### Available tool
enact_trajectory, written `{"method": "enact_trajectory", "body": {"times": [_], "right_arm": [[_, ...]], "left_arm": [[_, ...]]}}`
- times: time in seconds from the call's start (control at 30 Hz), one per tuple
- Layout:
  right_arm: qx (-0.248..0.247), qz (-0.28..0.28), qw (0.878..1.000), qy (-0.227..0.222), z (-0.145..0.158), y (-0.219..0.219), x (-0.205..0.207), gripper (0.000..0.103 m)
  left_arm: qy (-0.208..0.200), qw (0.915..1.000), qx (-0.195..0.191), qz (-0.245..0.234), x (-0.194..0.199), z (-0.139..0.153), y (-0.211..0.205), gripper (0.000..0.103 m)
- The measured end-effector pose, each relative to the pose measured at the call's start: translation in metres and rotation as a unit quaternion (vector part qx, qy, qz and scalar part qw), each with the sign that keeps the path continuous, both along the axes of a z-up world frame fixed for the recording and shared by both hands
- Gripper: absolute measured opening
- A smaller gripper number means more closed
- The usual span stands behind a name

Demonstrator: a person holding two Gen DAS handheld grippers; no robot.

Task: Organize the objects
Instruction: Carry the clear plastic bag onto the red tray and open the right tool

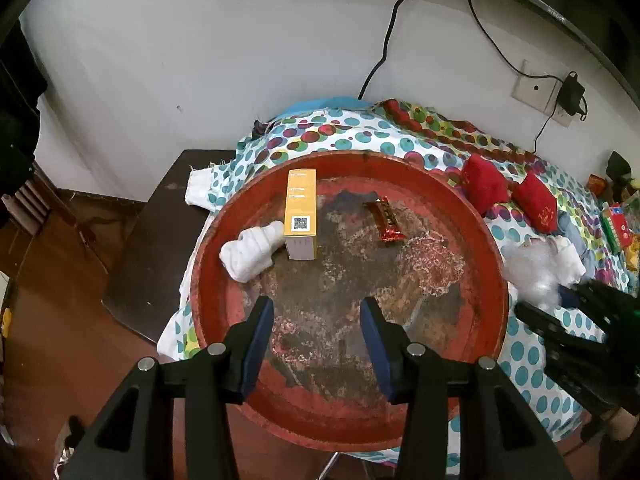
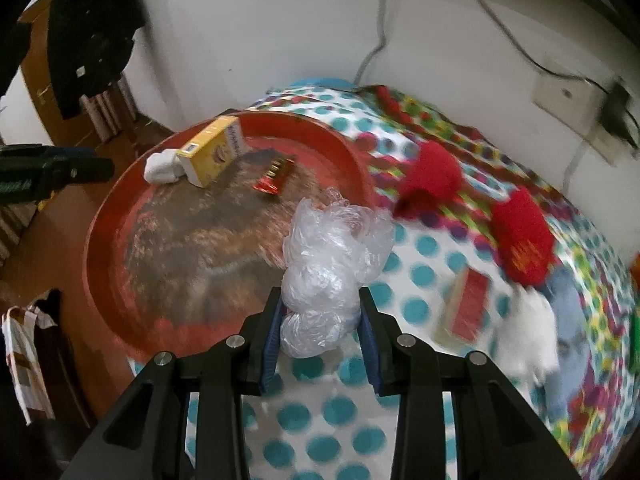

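Note:
A round red tray [image 1: 208,240] [image 2: 120,208] lies on the dotted cloth. In it are a yellow box [image 1: 301,204] [image 2: 214,150], a white rolled sock [image 1: 254,252] [image 2: 162,166] and a red snack wrapper [image 1: 386,220] [image 2: 274,178]. My left gripper [image 1: 316,312] is open and empty, hovering over the tray's near side. My right gripper [image 2: 320,312] is shut on a crumpled clear plastic bag [image 2: 332,256], held above the cloth at the tray's right edge. The bag [image 1: 532,268] and right gripper [image 1: 580,320] also show in the left wrist view.
Two red pouches [image 1: 484,184] [image 1: 538,202] [image 2: 432,176] [image 2: 524,232], a red box [image 2: 468,308] and a white item [image 2: 532,336] lie on the dotted cloth [image 2: 424,248]. A dark side table [image 1: 160,240] stands left of the tray. Wall, cables and socket [image 1: 540,92] lie behind.

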State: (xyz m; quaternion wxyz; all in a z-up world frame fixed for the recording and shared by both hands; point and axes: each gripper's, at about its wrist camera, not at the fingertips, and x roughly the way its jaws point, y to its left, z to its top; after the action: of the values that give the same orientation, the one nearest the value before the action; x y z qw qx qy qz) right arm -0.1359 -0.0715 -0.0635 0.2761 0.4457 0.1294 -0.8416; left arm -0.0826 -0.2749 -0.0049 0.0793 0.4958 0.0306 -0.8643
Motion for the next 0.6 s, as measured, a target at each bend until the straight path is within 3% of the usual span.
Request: {"method": "enact_trajectory", "body": {"times": [0.6], "right_arm": [[0.052, 0.024, 0.998, -0.023, -0.032, -0.074, -0.060, 0.033]], "left_arm": [[-0.007, 1.0000, 0.007, 0.001, 0.000, -0.003, -0.003, 0.046]]}}
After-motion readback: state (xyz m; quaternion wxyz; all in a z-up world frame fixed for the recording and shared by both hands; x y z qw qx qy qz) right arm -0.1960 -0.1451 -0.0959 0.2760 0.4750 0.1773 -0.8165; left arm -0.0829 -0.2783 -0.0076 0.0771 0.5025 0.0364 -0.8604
